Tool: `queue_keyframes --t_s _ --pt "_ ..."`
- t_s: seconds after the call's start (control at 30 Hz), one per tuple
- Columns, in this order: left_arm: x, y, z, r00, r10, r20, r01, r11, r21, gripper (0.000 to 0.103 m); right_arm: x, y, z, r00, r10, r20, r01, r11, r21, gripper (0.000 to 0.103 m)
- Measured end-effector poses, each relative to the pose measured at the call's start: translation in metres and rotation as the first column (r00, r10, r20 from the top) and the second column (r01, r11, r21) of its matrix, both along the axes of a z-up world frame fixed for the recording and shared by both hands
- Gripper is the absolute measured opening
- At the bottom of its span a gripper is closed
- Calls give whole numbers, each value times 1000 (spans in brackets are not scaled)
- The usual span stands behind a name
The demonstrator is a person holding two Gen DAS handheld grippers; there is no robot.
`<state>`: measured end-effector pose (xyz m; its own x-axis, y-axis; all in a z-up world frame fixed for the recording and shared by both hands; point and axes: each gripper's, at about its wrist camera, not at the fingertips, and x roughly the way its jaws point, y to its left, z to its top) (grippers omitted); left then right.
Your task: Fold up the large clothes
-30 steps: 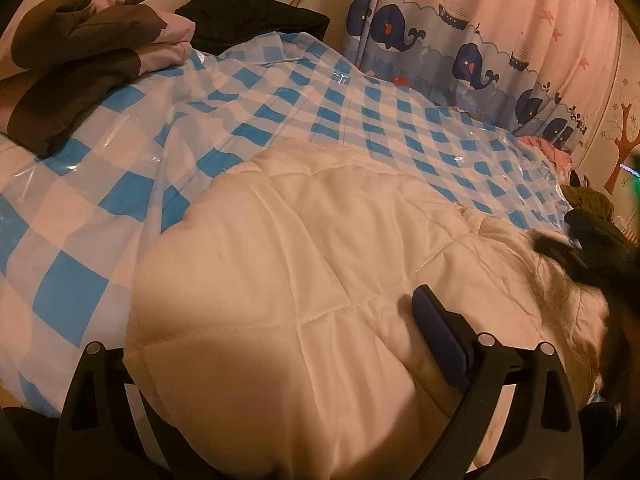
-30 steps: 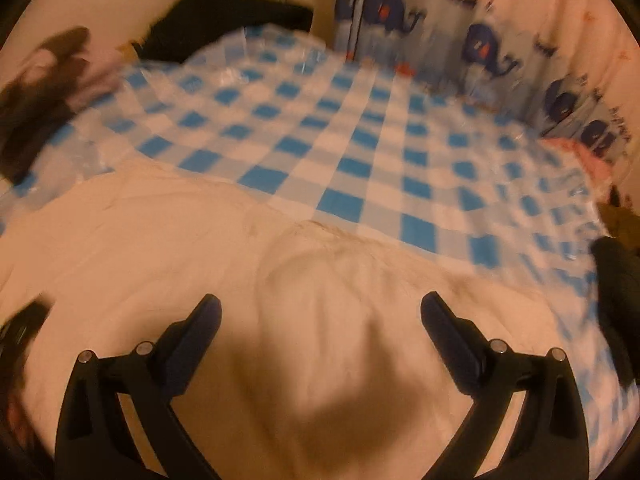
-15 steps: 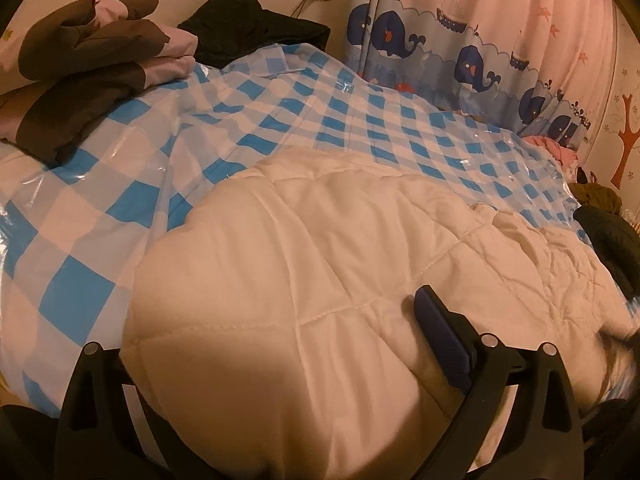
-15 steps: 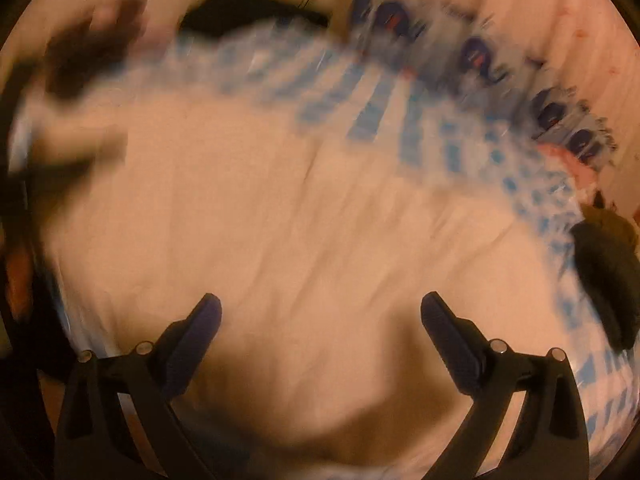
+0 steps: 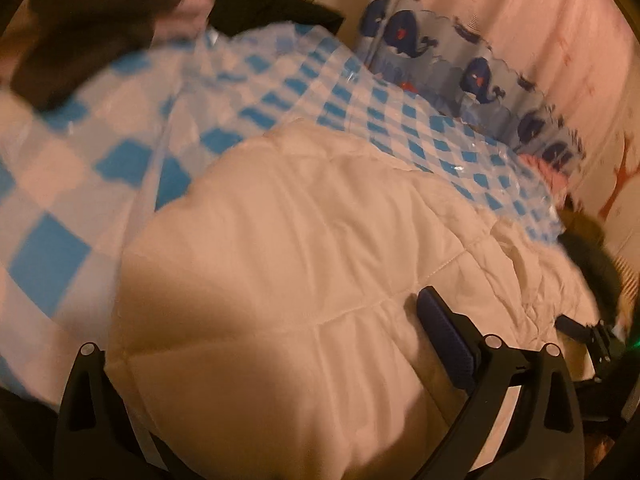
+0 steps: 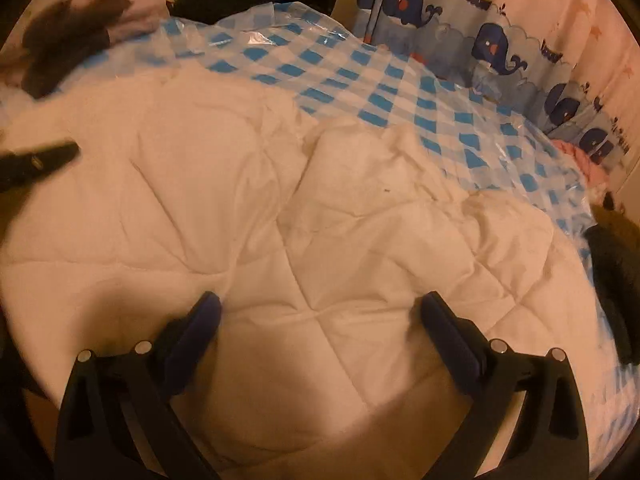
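While both tools gape, quilt [image 6: 280, 208] edge leaves checkered sheet [image 6: 400, 92] bare beyond

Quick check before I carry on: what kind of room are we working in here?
Most likely a child's bedroom. A white quilted comforter lies on a bed covered by a blue-checked plastic sheet, a whale-print curtain hangs behind it, and clothes are piled at the far corner.
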<state>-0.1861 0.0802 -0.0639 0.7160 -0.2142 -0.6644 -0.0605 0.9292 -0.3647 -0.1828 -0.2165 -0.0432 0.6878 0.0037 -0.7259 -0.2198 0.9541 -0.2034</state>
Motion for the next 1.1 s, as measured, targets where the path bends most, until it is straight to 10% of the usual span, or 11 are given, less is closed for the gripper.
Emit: queue_keyframes --t_s 0.27,0.47,0.57,0.7,0.87,0.97,1.1 --pt "5 2 -2 1000 -16 27 19 992 -121 79 -7 -10 -13 999 -5 -40 3 999 -32 97" --pt "9 20 -4 1000 23 -1 -22 970 -242 57 4 -7 19 991 -13 130 14 1000 -6 97" --pt "10 21 -3 999 34 -6 -34 964 -262 53 44 0 -27 999 -23 -48 19 997 -70 97" --pt "8 21 7 999 33 12 -28 967 -251 49 44 -6 6 1000 5 -7 -5 1000 -6 97" --pt "9 20 3 998 68 -15 -69 962 -266 56 83 -8 34 998 -34 61 34 999 8 97" --pt "7 20 1 995 97 -35 -103 949 -299 86 137 1 -24 995 -46 -93 38 996 -86 97" --pt "1 21 0 996 91 -19 -92 929 -358 91 151 -8 -47 987 -38 -156 40 999 7 97"
